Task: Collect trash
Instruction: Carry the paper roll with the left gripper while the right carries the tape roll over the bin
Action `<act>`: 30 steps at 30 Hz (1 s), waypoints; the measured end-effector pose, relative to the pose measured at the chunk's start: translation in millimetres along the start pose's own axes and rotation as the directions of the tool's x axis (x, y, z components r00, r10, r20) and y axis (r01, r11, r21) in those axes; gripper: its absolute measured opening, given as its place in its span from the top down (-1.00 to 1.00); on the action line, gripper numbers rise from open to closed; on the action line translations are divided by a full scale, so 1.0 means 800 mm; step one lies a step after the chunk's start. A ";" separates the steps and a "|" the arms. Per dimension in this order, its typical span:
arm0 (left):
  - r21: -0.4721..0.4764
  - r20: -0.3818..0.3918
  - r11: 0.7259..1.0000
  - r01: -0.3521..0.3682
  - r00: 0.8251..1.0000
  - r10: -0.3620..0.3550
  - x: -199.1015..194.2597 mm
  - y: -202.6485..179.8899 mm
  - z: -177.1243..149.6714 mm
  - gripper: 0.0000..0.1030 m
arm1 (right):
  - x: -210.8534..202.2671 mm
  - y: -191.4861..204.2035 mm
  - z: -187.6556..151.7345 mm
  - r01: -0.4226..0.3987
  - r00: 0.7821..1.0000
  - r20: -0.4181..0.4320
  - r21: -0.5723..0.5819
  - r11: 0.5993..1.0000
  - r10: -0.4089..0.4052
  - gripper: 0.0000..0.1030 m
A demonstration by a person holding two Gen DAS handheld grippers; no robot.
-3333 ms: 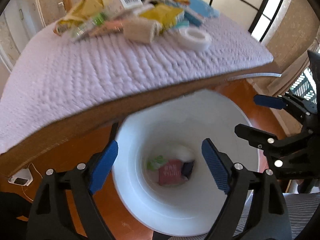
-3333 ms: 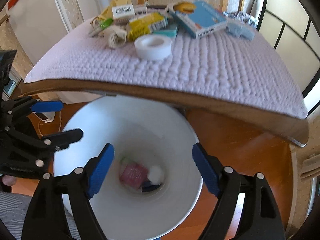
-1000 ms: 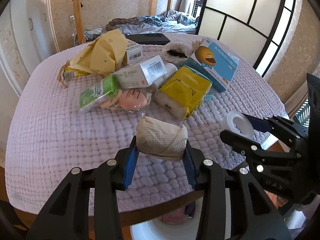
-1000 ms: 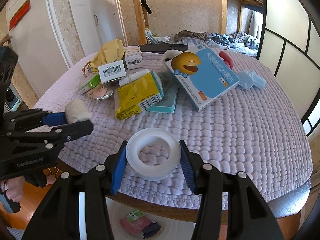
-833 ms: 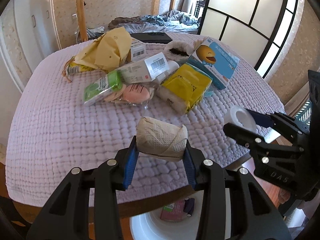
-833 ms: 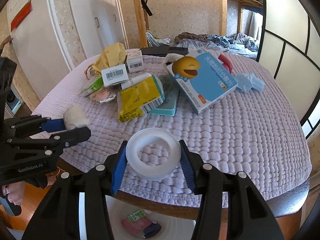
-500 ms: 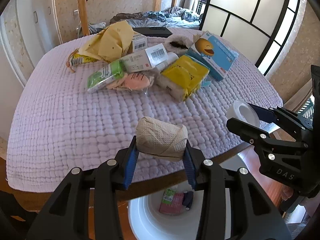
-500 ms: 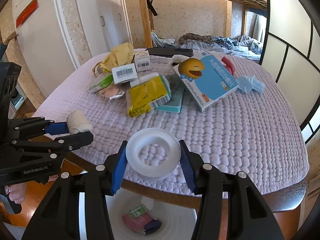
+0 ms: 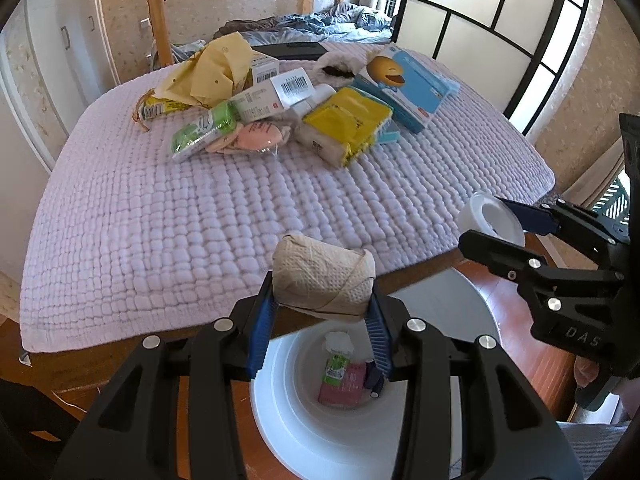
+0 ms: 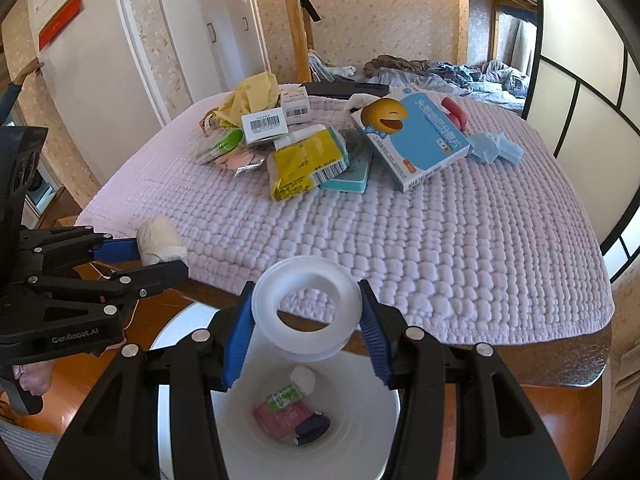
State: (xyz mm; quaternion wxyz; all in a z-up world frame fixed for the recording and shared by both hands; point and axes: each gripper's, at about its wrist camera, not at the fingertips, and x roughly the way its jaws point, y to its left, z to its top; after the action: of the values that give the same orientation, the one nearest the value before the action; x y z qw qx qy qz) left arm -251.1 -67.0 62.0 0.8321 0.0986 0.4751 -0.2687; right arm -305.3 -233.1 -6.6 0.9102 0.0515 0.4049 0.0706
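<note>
Bin holds a few scraps; your left gripper grips a wad, your right gripper a tape ring, and a pile waits on the table.

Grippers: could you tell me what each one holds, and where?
Left gripper: tissue wad, by its sides. Right gripper: tape roll, across its outer rim.

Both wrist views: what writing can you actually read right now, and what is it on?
"GenRobot.AI": on the left gripper body, seen in the right wrist view.
"DAS": on the right gripper body, seen in the left wrist view; partly cut off.
Blue box: large Chinese characters, too blurred to read.
Barcode label on the white box: digits too small.
Yellow pack: print unreadable.
Wall poster: unreadable.
</note>
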 end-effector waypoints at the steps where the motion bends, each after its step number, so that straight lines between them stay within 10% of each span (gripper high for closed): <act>1: 0.001 -0.001 1.000 0.001 1.000 -0.001 -0.001 -0.001 -0.002 0.15 | -0.001 0.000 -0.001 -0.001 1.000 -0.002 0.001 1.000 0.001 0.05; 30: 0.022 -0.051 0.998 0.056 0.997 -0.055 -0.012 -0.017 -0.039 0.15 | -0.013 0.005 -0.037 -0.019 0.997 -0.071 -0.028 0.999 0.017 0.05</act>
State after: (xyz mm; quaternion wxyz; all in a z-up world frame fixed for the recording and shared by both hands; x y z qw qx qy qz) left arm -285.0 -62.0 54.5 0.8108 0.1020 0.4953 -0.2946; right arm -334.7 -230.0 -17.8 0.8953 0.0397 0.4353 0.0865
